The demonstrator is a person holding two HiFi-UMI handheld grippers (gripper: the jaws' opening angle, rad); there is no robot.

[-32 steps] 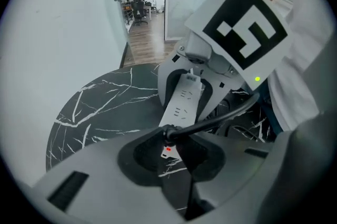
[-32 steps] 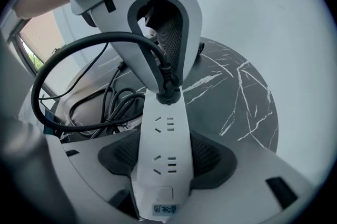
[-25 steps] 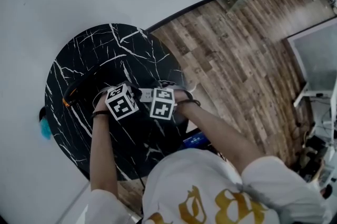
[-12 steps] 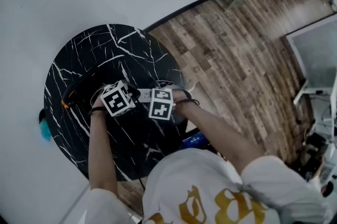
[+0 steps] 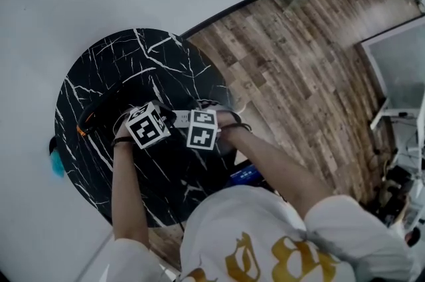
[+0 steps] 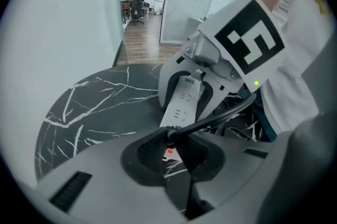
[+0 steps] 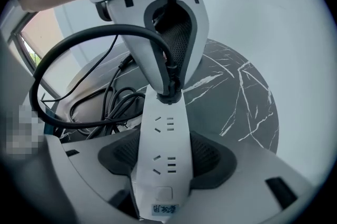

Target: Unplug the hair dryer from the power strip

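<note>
Grip is applied by both tongs over the black marbled desk [image 5: 99,68]. The white power strip [image 7: 162,128] is clamped between the right tongs [image 7: 163,157]. The hair dryer plug [image 7: 169,92], seated at the strip's far end, is clenched by the left tongs [image 6: 176,148]. A dark body beside the left tongs, apparently the hair dryer [image 5: 99,109], is poorly resolved.
</note>
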